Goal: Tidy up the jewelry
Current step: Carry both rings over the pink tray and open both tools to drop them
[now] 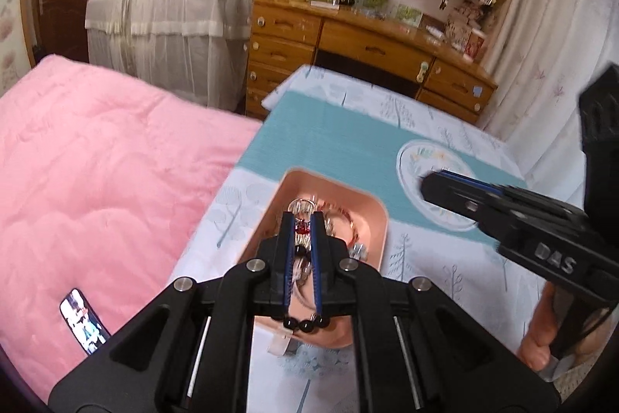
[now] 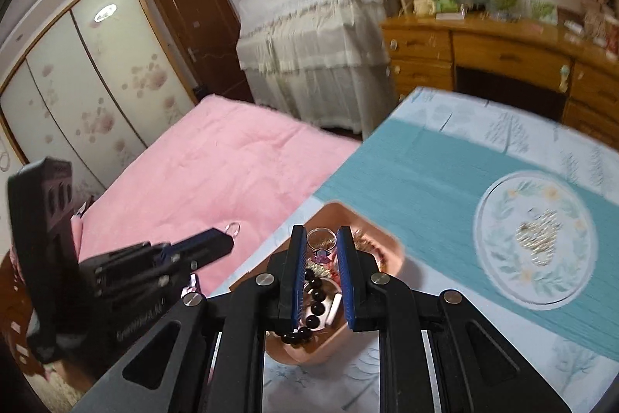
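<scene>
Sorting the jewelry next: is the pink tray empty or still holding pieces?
Still holding pieces: the pink tray contains a black bead bracelet, a ring and other jewelry.
</scene>
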The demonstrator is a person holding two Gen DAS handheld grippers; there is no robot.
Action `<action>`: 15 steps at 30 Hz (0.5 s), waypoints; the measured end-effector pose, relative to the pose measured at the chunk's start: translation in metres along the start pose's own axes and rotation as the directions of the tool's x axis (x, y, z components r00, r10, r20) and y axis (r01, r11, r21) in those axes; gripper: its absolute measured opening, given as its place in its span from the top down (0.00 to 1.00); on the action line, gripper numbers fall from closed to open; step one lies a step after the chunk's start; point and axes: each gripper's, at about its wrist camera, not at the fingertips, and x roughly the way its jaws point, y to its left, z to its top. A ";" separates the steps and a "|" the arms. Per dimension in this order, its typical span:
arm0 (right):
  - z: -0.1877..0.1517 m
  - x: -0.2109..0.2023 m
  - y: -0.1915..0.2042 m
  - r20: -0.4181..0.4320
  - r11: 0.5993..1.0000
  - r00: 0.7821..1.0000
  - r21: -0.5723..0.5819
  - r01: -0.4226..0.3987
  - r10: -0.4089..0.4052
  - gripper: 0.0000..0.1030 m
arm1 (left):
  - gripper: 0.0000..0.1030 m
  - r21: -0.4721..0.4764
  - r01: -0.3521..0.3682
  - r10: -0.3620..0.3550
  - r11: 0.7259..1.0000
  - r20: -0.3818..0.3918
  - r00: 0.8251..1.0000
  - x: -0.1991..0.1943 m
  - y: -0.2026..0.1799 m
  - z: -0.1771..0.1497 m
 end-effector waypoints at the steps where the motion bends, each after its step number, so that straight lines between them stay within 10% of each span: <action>1: 0.000 0.014 -0.001 -0.029 1.000 1.000 0.016 0.001 -0.001 0.85 | 0.95 -0.007 0.010 -0.010 1.000 -0.027 1.000 0.007 0.003 -0.003; 15: -0.040 0.111 -0.029 -0.244 0.994 0.970 0.103 0.041 -0.015 0.79 | 0.92 -0.032 0.030 -0.037 0.999 -0.246 0.968 0.086 0.005 -0.047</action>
